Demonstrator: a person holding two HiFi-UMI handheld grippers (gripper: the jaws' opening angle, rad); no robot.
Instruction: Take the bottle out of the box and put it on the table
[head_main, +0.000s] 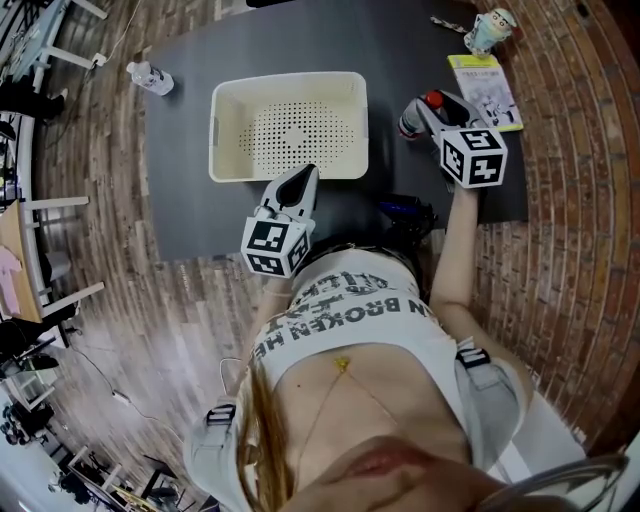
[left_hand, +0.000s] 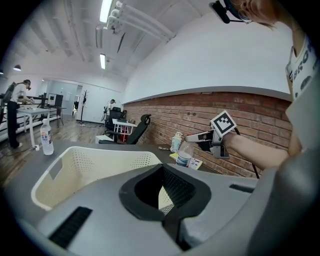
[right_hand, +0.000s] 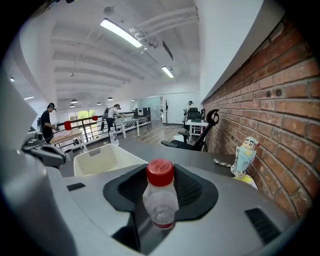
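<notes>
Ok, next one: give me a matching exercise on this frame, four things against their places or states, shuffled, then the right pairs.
Things:
1. red-capped bottle
2. white box
3. second bottle
4. yellow booklet

Places or states:
A. at the far left corner of the table
B. by the table's right edge
C. empty, mid-table
D. gripped in the right claw

Pairs: 1-D, 2-C, 3-A, 4-B.

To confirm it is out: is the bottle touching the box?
Apart. The head view shows a strip of dark table between the bottle and the right wall of the box.
</notes>
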